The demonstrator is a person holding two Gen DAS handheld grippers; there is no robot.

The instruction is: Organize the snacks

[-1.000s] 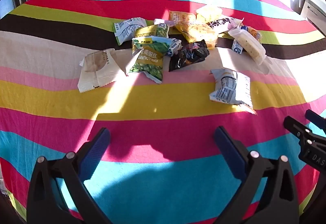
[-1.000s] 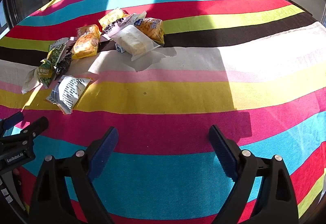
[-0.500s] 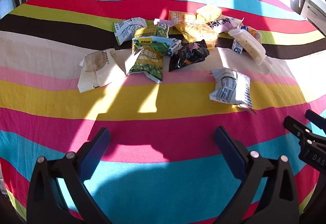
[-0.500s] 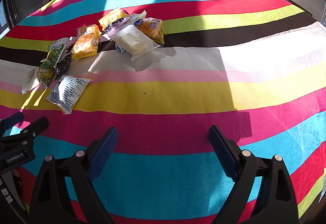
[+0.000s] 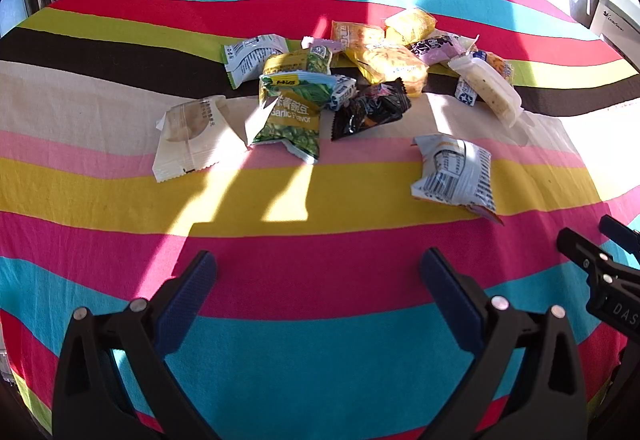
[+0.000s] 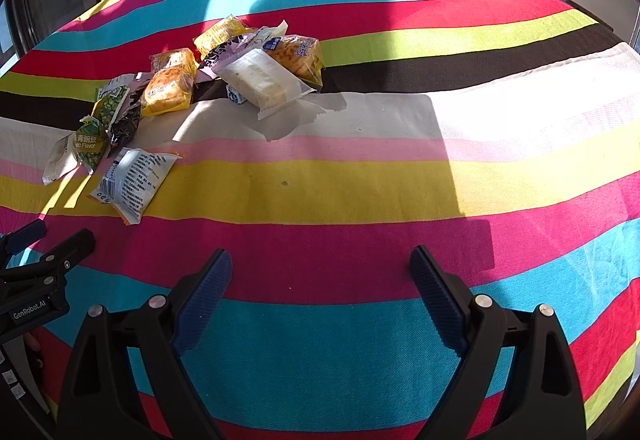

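Pre-grasp: both tongs released, nothing sorted yet.
Left tongs (image 5: 316,272) and right tongs (image 6: 320,268) hover near the surface's (image 6: 360,192) front edge; closest pick is the white packet (image 5: 456,172) (lying apart from the snack pile (image 5: 340,80)), so reach forward.

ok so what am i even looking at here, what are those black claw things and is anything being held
Those black claws are two-finger grippers that a person holds, one per hand. Each carries a fisheye camera looking along its fingers, so each picture is one gripper's own view. The left gripper and right gripper are both open and hold nothing. Each also shows at the edge of the other's view. Beyond them, on a striped tablecloth, lies a loose heap of snack packets, including green garlic peas, a black packet and a white packet with a barcode.
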